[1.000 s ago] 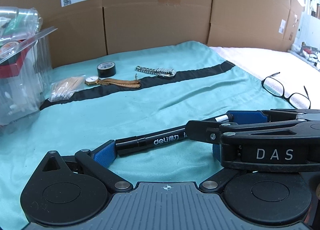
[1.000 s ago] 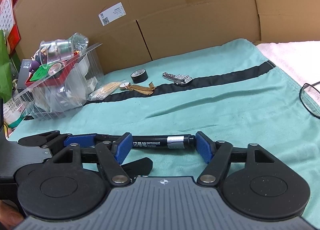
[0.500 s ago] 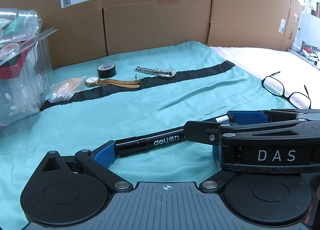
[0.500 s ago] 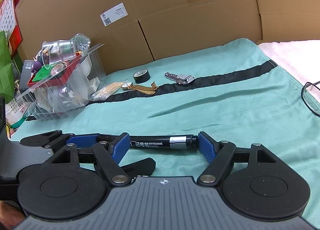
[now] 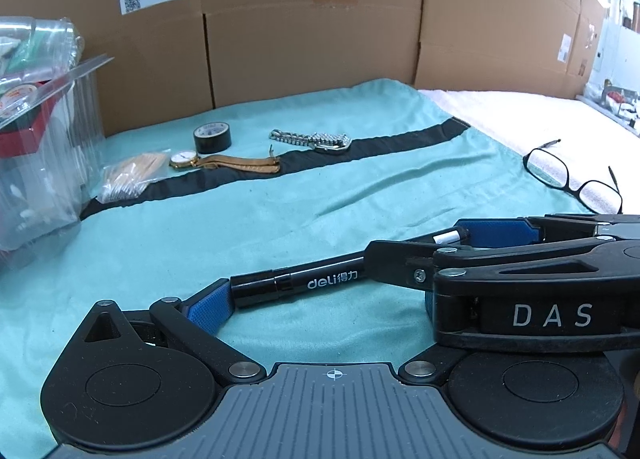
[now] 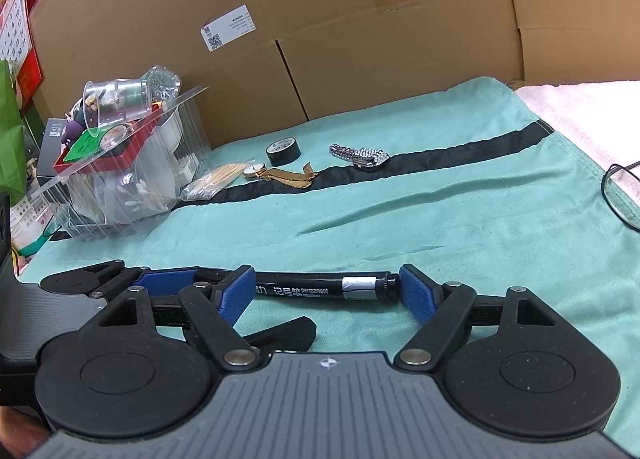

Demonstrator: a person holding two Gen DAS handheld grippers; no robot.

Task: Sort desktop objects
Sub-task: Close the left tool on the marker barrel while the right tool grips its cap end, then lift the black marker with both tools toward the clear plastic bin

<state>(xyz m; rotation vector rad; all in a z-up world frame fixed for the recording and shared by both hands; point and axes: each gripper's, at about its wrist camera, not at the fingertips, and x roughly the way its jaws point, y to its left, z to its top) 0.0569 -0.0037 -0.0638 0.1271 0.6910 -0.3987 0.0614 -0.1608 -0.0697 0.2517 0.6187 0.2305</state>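
A black Deli permanent marker (image 5: 304,282) lies lengthwise between both grippers, just above the teal cloth (image 5: 280,211). In the right wrist view the marker (image 6: 320,287) spans the gap of my right gripper (image 6: 328,289), with one blue pad (image 6: 238,291) at its left part and the other at its right end. My left gripper (image 5: 320,299) has its left blue pad (image 5: 210,309) against the marker's cap end; its right finger is hidden under the right gripper's body, marked DAS.
At the back lie a black tape roll (image 5: 212,137), a gold watch (image 5: 224,161), a silver metal watch (image 5: 316,139) and a bag of sticks (image 5: 130,177). A clear box (image 6: 124,175) of items stands left. Glasses (image 5: 572,179) lie right. Cardboard walls stand behind.
The right wrist view has shifted slightly, so the scene sits a little lower and to the right. The marker stays between both grippers.
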